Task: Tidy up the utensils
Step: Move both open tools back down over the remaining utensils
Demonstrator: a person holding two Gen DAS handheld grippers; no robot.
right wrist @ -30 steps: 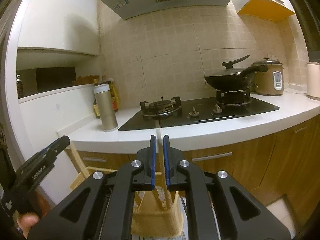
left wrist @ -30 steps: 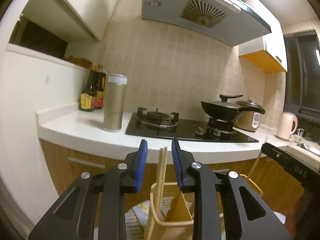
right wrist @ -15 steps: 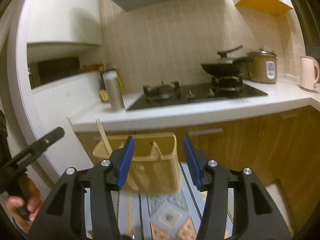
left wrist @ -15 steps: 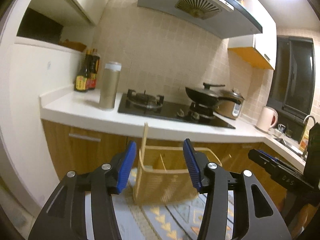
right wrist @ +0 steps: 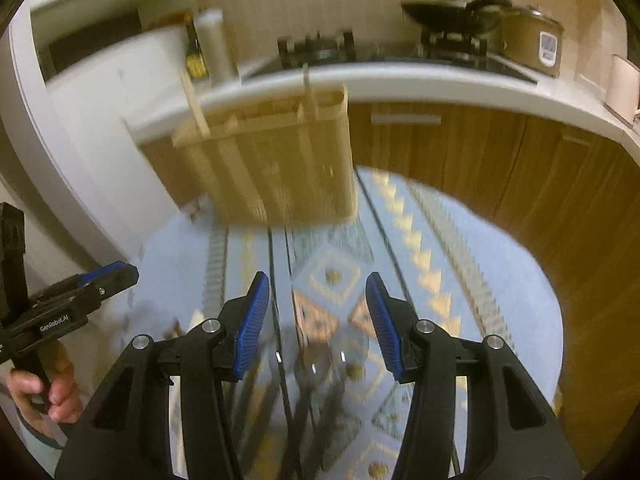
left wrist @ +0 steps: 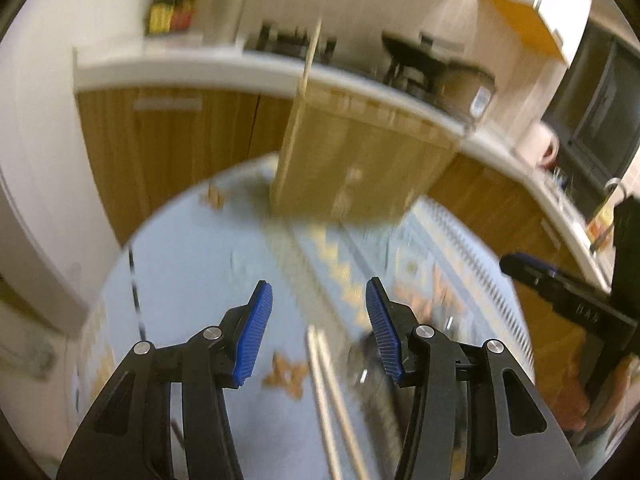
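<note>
Both views are smeared by motion blur. In the left wrist view the tan slatted utensil basket [left wrist: 352, 160] has no sharp edges, and its compartments cannot be told apart. The pale wooden chopsticks [left wrist: 336, 404] on the blue patterned round mat [left wrist: 192, 264] are cut off by the lower edge. In the right wrist view the dark thin utensils [right wrist: 296, 412] lie partly hidden behind the gripper body; their kind cannot be told. The bottles [left wrist: 172, 0] on the white counter [left wrist: 168, 68] are only coloured smears.

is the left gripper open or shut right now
Open. The left gripper has its blue pads wide apart with nothing between them; pale chopsticks lie on the rug below.
</note>
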